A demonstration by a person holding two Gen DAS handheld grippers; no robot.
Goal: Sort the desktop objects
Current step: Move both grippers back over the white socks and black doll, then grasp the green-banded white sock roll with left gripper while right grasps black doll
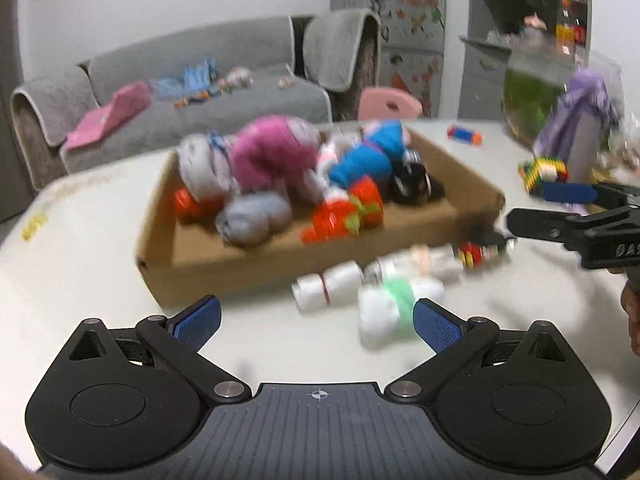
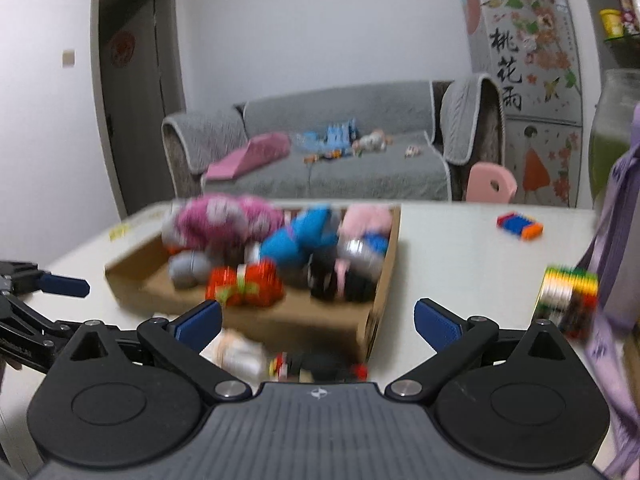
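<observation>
Right wrist: right tool (image 2: pixel 318 322) wide open, empty.

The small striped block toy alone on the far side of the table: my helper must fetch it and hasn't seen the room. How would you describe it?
Find the cardboard box of soft toys on the white table. Beyond its far corner, toward the pink chair, lies the block toy. It alone lies flat by itself, striped red, blue and orange.

Both my feeds are evenly lit by soft indoor light, a touch dim and cool. Motion blur smears the cardboard box (image 1: pixel 320 256) and the toys on the table (image 1: pixel 80 280), while my own gripper bodies stay sharp. Fisheye bending curves the walls, and the corners go dark.
</observation>
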